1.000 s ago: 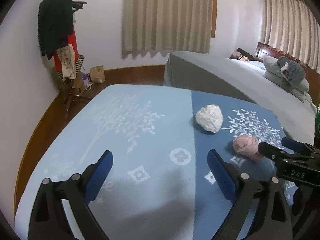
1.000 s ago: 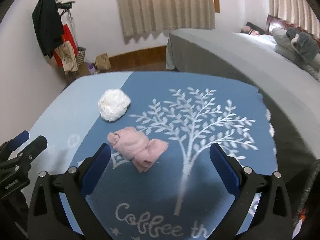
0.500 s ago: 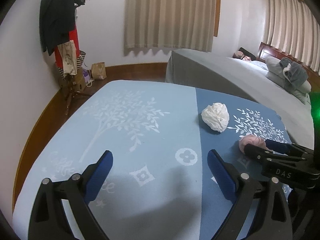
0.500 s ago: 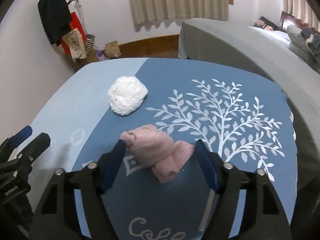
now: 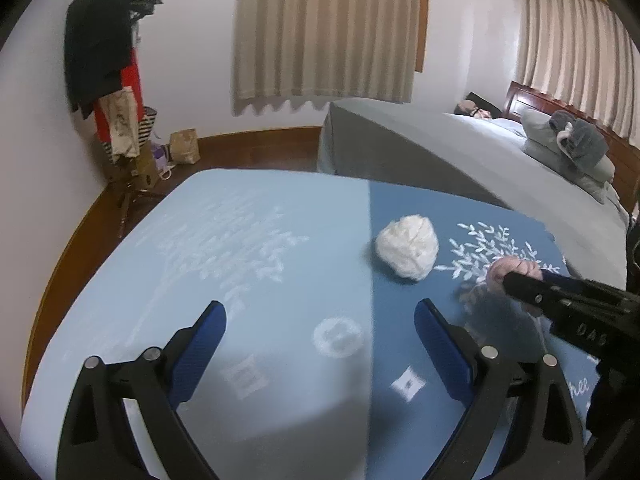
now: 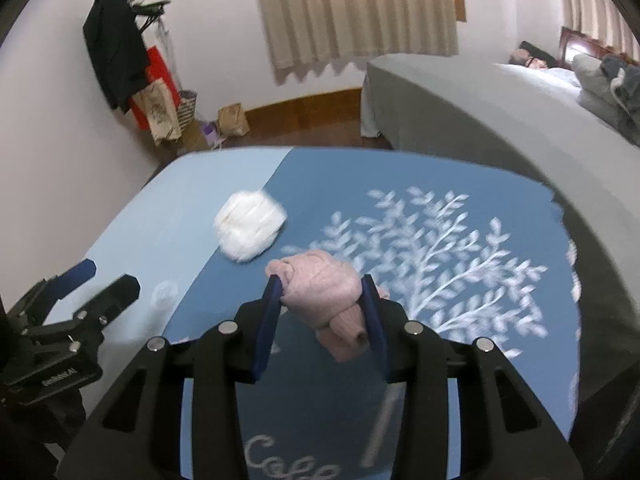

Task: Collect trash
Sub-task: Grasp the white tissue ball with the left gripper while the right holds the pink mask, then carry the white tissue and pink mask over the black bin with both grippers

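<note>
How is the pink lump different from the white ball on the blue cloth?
The pink wad is pinched between the right gripper's blue pads, whose jaws have just been closing; the white wad lies free, touched by nothing. The pink wad looks like a soft rolled bundle with an end hanging down; the white wad is rounder and crinkly, like crumpled tissue. Both are small crumpled lumps over the same blue tablecloth, close together.

Two-tone blue cloth printed with white trees covers the near surface. Grey bed behind it, bedding piled at its wooden headboard. Beige curtains drawn. Coat rack in the corner; paper bag on the floor.
</note>
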{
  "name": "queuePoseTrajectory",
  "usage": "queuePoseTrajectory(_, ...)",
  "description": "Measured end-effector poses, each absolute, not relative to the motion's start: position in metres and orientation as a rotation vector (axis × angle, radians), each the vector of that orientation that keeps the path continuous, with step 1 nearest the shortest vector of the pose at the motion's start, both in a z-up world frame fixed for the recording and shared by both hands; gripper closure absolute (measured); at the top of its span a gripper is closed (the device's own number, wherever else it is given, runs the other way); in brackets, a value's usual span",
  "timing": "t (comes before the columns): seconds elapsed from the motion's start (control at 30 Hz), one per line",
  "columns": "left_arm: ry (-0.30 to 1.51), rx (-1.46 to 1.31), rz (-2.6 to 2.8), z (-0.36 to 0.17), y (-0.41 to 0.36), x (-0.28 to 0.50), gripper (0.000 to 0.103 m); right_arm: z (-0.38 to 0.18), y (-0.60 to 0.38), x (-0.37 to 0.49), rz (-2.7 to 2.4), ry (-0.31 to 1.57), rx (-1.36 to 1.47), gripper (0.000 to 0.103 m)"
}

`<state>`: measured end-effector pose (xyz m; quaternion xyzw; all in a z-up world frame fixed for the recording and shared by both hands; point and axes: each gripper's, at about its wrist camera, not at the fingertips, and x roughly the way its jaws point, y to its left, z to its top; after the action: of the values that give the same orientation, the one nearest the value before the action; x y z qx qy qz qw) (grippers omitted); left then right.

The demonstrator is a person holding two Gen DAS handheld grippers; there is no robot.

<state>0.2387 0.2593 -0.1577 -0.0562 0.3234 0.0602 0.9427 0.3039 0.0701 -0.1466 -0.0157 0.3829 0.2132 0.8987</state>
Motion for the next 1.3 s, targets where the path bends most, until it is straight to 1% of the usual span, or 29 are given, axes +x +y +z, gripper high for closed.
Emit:
queuePoseTrajectory(0.13,0.652,-0.105,0.082,-0.155,0.246,0.264,0.011,-0.139,0.051,0.317,0.403,0.765,-0.018,0.065)
queuePoseTrajectory(0.2,0.653,-0.104,0.066,-0.155,0.241,0.277,0.014,-0.139,0.046,0.325,0.385,0.763,-0.018,0.065)
queuePoseTrajectory(0.33,0.676,-0.101,0.037,-0.16,0.231,0.301,0.015,-0.148,0.033,0.333,0.361,0.79,-0.022,0.065)
queuePoseTrajectory(0.43,0.721,-0.103,0.003,-0.169,0.226,0.319,0.019,-0.157,0.03,0.332,0.359,0.812,-0.026,0.065)
queuePoseTrajectory(0.5,0.757,-0.108,-0.023,-0.173,0.225,0.329,0.026,-0.161,0.027,0.33,0.357,0.822,-0.022,0.064)
queuePoseTrajectory(0.57,0.784,-0.113,-0.051,-0.177,0.221,0.336,0.03,-0.164,0.025,0.329,0.353,0.832,-0.015,0.064)
queuePoseTrajectory(0.63,0.809,-0.112,-0.079,-0.181,0.217,0.342,0.037,-0.167,0.022,0.329,0.352,0.84,-0.003,0.062)
queuePoseTrajectory(0.7,0.827,-0.106,-0.091,-0.184,0.214,0.345,0.055,-0.167,0.022,0.328,0.349,0.838,0.0,0.059)
queuePoseTrajectory(0.73,0.835,-0.104,-0.097,-0.185,0.213,0.346,0.06,-0.166,0.022,0.328,0.348,0.837,0.001,0.059)
queuePoseTrajectory(0.77,0.833,-0.11,-0.103,-0.185,0.213,0.345,0.062,-0.167,0.024,0.329,0.347,0.839,0.0,0.058)
queuePoseTrajectory(0.8,0.828,-0.116,-0.106,-0.184,0.214,0.343,0.065,-0.167,0.025,0.33,0.346,0.843,-0.002,0.053)
queuePoseTrajectory(0.83,0.815,-0.123,-0.106,-0.182,0.215,0.341,0.066,-0.168,0.025,0.33,0.346,0.847,-0.003,0.048)
queuePoseTrajectory(0.93,0.773,-0.123,-0.093,-0.176,0.217,0.331,0.068,-0.17,0.026,0.332,0.333,0.859,0.005,0.039)
queuePoseTrajectory(1.0,0.76,-0.124,-0.09,-0.173,0.217,0.325,0.069,-0.171,0.026,0.334,0.331,0.87,0.008,0.039)
queuePoseTrajectory(1.03,0.755,-0.123,-0.088,-0.172,0.216,0.321,0.069,-0.172,0.027,0.335,0.334,0.877,0.008,0.041)
queuePoseTrajectory(1.07,0.752,-0.121,-0.085,-0.172,0.216,0.319,0.069,-0.173,0.027,0.335,0.333,0.883,0.003,0.046)
queuePoseTrajectory(1.1,0.75,-0.119,-0.08,-0.171,0.216,0.315,0.069,-0.172,0.028,0.336,0.337,0.883,0.002,0.054)
queuePoseTrajectory(1.23,0.751,-0.132,-0.047,-0.169,0.216,0.297,0.069,-0.17,0.026,0.334,0.349,0.883,0.017,0.062)
queuePoseTrajectory(1.3,0.745,-0.125,-0.031,-0.167,0.215,0.289,0.069,-0.167,0.025,0.33,0.354,0.875,0.023,0.064)
